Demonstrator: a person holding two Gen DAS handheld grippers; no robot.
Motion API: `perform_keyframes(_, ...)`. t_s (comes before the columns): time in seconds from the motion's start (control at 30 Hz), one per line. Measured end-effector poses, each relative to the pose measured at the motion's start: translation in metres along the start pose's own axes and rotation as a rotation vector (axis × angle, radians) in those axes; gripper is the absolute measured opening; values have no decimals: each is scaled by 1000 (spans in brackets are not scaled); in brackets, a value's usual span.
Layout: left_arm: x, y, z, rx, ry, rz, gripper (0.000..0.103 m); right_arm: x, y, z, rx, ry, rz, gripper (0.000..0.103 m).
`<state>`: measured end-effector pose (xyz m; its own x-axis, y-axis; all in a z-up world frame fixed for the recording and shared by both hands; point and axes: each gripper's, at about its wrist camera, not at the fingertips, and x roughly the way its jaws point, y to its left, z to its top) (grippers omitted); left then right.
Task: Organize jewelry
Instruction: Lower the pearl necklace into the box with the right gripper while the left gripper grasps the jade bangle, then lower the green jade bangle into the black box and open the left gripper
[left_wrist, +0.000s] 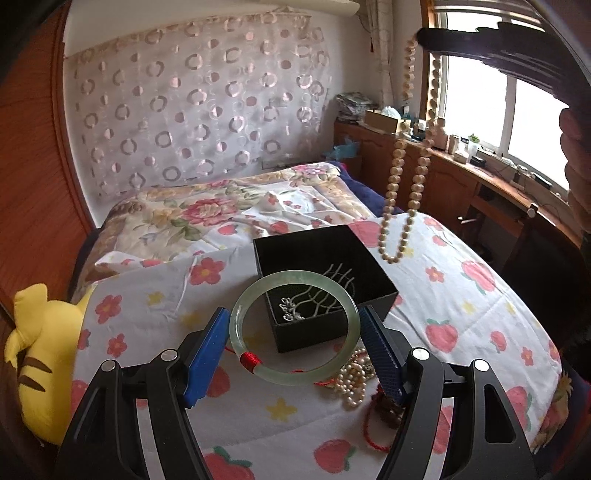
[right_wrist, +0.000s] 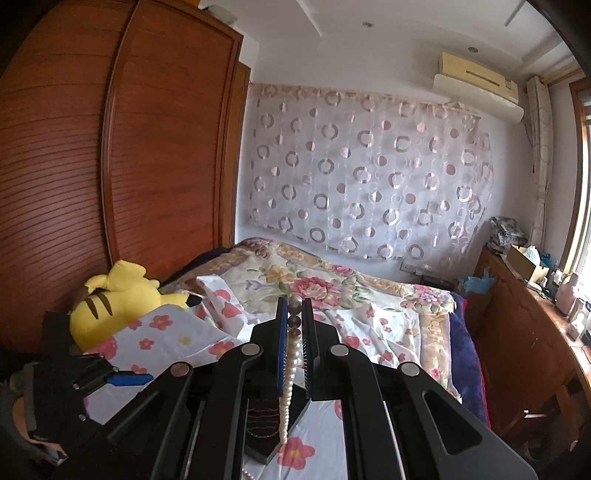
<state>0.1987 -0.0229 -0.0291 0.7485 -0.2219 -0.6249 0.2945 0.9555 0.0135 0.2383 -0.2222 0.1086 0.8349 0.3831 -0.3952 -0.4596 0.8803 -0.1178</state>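
Note:
My left gripper (left_wrist: 293, 323) is shut on a pale green jade bangle (left_wrist: 243, 306) with a red thread wrap and holds it just above the near edge of an open black jewelry box (left_wrist: 321, 251) on the bed. Silver chains (left_wrist: 321, 299) lie inside the box. My right gripper (right_wrist: 294, 308) is shut on a long beaded necklace (right_wrist: 293, 350); in the left wrist view that necklace (left_wrist: 397, 184) hangs from high up, its loop dangling over the box's far right corner. A pearl strand (left_wrist: 351, 376) and red cord (left_wrist: 371, 435) lie on the sheet near the box.
A yellow plush toy (left_wrist: 40, 354) lies at the bed's left edge beside a wooden wardrobe (right_wrist: 92, 147). A wooden desk (left_wrist: 480, 177) with clutter runs under the window on the right. The floral sheet (left_wrist: 461, 314) covers the bed.

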Motion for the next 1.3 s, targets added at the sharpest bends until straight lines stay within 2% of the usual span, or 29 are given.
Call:
perform_keyframes(0.23,6,9,10,-3,2,23,69,54,4,-16,24,117,14,8)
perform_keyframes(0.43,15,15,17,-9,8,36,69,85,10,-56,51,242,50,9)
perform_keyframes(0.53,23,16,21,-15,15,36,69,93,9,-69,68,274,66,9)
perform_keyframes(1.03,84,0,42,-26,86,45,69,54,-19,-94,90,255,87,12)
perform_keyframes(1.3,108,-2,45,-30,123,65,69,46,-20,-122,85,281,98,12)
